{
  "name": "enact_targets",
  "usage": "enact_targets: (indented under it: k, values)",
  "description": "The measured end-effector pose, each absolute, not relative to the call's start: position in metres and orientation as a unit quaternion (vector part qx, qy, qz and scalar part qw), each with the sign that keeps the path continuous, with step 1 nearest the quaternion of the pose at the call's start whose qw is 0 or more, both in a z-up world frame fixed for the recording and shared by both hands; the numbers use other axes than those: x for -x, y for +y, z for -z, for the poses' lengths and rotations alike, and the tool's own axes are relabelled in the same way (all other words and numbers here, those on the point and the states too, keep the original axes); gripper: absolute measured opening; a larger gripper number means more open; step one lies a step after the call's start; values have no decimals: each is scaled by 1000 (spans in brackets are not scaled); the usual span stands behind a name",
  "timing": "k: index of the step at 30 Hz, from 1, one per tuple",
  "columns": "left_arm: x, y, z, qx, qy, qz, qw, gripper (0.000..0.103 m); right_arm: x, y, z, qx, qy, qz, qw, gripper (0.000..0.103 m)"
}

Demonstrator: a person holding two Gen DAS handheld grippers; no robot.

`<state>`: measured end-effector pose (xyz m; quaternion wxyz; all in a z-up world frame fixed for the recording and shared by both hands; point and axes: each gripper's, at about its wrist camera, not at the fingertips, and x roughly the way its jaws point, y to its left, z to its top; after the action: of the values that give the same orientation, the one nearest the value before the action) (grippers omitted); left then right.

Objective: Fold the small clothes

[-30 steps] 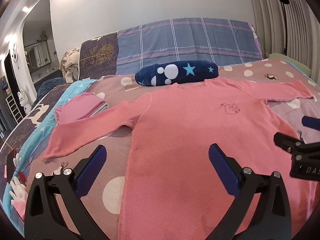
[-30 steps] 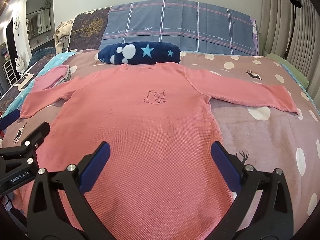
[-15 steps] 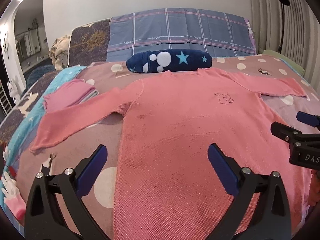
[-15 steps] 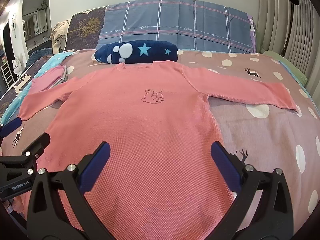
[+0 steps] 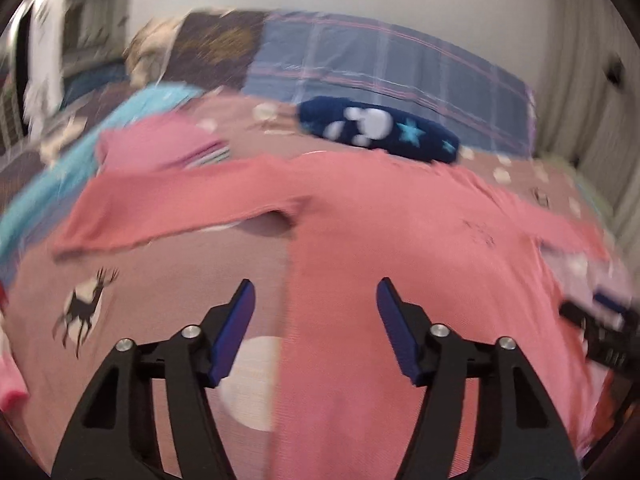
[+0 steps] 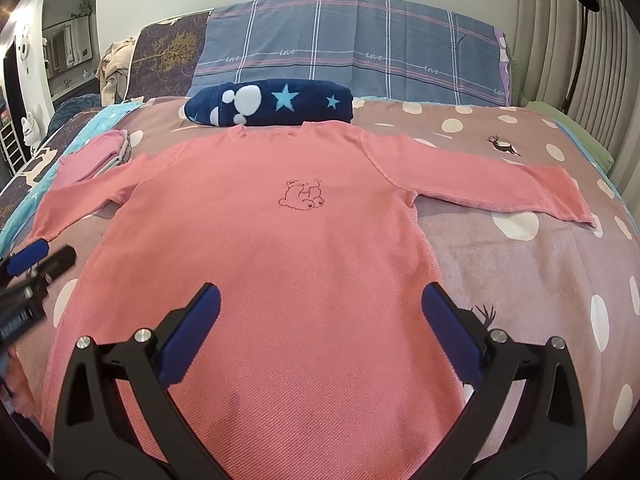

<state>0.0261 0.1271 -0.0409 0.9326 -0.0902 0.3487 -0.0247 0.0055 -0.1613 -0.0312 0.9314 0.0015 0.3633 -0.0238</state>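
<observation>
Pink long-sleeve shirt is lying flat and face up on the dotted bedspread, both sleeves spread out, collar just beside the rolled navy star blanket. No fold is showing on it, so this garment is judged at 0 folds done, with sleeves and body all left. A small stack of folded pink clothes is sitting near the left sleeve, likely finished pieces. Left gripper is hovering with jaws apart, straddling the shirt's left side edge, holding nothing; view is blurred. Right gripper is hovering wide apart over the lower body, empty.
</observation>
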Motion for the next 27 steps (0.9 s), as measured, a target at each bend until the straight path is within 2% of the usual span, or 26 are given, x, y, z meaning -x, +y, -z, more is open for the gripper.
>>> enact_targets:
  k: [3,7,11,18,20,23,25,27]
  values:
    - [-35,187,49,203,338,-2,919,54,-9,-163,33,0,369,28,929,101]
    - [-46,275,68,331,335,-75,879,50,-15,-167,39,0,376,37,926,101]
    - [-52,338,85,397,329,-145,844,50,-21,-170,44,3,383,45,923,101]
    - [-77,400,118,483,326,-184,791,50,-28,-172,50,6,390,56,919,101]
    - [-84,411,124,493,318,-198,785,45,-29,-172,52,7,392,57,918,101]
    - [-96,418,123,503,302,-205,783,31,-29,-171,53,11,391,59,918,101]
    - [-101,417,118,496,298,-200,791,5,-30,-172,53,15,390,61,919,101]
    - [-111,408,102,482,294,-187,804,4,-31,-174,54,15,392,67,917,101]
